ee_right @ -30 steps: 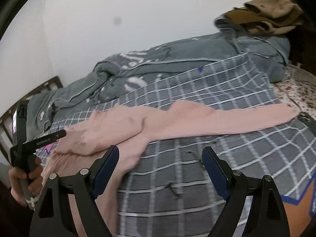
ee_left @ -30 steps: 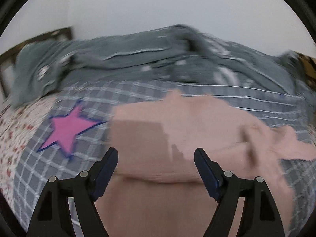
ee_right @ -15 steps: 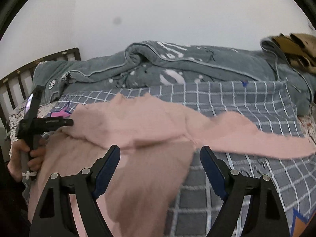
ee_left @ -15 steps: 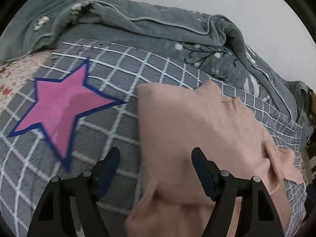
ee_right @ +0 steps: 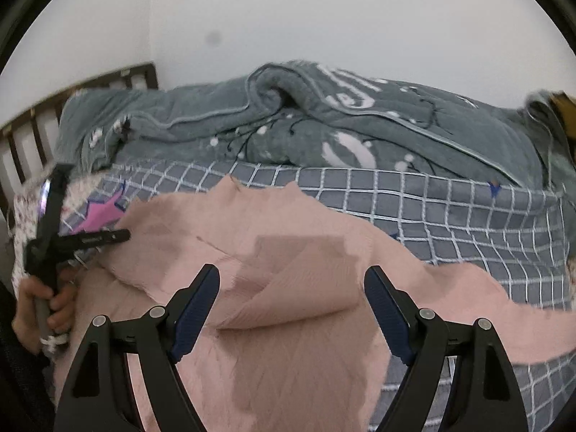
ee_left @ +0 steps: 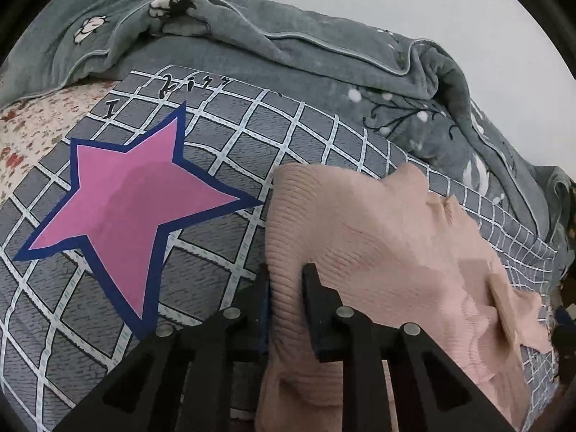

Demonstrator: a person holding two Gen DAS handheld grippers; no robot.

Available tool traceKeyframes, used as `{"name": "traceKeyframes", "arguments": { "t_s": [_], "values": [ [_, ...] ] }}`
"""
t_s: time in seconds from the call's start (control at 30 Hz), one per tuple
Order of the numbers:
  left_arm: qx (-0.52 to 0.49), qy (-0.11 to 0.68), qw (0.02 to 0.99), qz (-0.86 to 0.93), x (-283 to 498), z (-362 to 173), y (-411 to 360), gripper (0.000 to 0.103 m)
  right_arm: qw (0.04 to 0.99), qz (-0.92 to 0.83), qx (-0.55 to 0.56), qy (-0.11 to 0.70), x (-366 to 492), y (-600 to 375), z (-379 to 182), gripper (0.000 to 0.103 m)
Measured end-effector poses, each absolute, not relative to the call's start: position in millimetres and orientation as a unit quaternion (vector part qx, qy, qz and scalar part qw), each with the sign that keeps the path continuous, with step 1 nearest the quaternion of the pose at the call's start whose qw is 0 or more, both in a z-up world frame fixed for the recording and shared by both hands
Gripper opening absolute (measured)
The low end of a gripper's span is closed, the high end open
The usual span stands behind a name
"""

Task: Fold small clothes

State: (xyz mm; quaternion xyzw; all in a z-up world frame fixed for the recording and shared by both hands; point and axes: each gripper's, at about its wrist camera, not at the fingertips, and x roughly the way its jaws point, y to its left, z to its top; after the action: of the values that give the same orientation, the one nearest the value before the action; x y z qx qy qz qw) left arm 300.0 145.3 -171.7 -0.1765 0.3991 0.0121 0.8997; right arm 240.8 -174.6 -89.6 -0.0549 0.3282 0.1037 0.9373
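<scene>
A pink ribbed sweater (ee_left: 378, 252) lies spread on the bed, one sleeve trailing off to the right (ee_right: 522, 309). My left gripper (ee_left: 287, 280) is at the sweater's left edge. Its jaws are closing, with the ribbed edge pinched between the pads. In the right wrist view that left gripper (ee_right: 108, 235) shows at the sweater's left side, held by a hand (ee_right: 39, 306). My right gripper (ee_right: 291, 288) hangs open just above a fold in the sweater's (ee_right: 288, 216) middle, with nothing gripped.
Under the sweater is a grey checked blanket (ee_left: 234, 151) with a pink star (ee_left: 122, 208). A bunched grey quilt (ee_left: 288, 54) runs along the wall side. A floral sheet (ee_left: 28, 122) and a dark slatted headboard (ee_right: 32, 122) are at the left.
The left gripper has come down onto the sweater's left edge and its wide jaws have narrowed onto the fabric. The right gripper has swung left from the sleeve to over the sweater's body.
</scene>
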Motion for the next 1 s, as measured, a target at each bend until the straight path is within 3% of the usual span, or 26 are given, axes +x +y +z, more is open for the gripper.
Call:
{"name": "traceKeyframes", "arguments": {
  "t_s": [0.2, 0.27, 0.33, 0.4, 0.43, 0.6, 0.73, 1.0],
  "values": [
    [-0.168, 0.397, 0.902, 0.013, 298.2, -173.2, 142.3, 0.023, 0.917, 0.068, -0.083, 0.384, 281.3, -154.0, -119.8, 0.078],
    [-0.161, 0.396, 0.904, 0.015, 299.8, -173.4, 139.5, 0.023, 0.903, 0.047, -0.095, 0.416, 295.1, -151.8, -134.3, 0.067],
    [-0.154, 0.396, 0.905, 0.016, 299.7, -173.5, 137.8, 0.023, 0.889, 0.038, -0.105, 0.444, 303.7, -152.2, -148.2, 0.032],
    [-0.147, 0.396, 0.906, 0.017, 300.3, -173.5, 135.9, 0.023, 0.896, 0.045, -0.095, 0.431, 297.0, -159.7, -149.2, 0.014],
    [-0.147, 0.395, 0.907, 0.016, 300.0, -173.4, 135.8, 0.023, 0.903, 0.043, -0.086, 0.419, 290.6, -166.1, -144.1, 0.011],
    [-0.157, 0.395, 0.905, 0.009, 300.2, -173.2, 138.2, 0.024, 0.918, 0.052, -0.002, 0.393, 245.8, -219.6, -122.8, 0.012],
    [-0.16, 0.395, 0.905, 0.005, 299.3, -172.8, 137.9, 0.025, 0.914, 0.034, 0.008, 0.405, 219.5, -246.3, -133.1, 0.03],
    [-0.171, 0.394, 0.903, 0.005, 294.9, -172.4, 139.0, 0.031, 0.906, 0.042, 0.098, 0.409, 229.8, -285.6, -139.2, 0.053]
  ]
}}
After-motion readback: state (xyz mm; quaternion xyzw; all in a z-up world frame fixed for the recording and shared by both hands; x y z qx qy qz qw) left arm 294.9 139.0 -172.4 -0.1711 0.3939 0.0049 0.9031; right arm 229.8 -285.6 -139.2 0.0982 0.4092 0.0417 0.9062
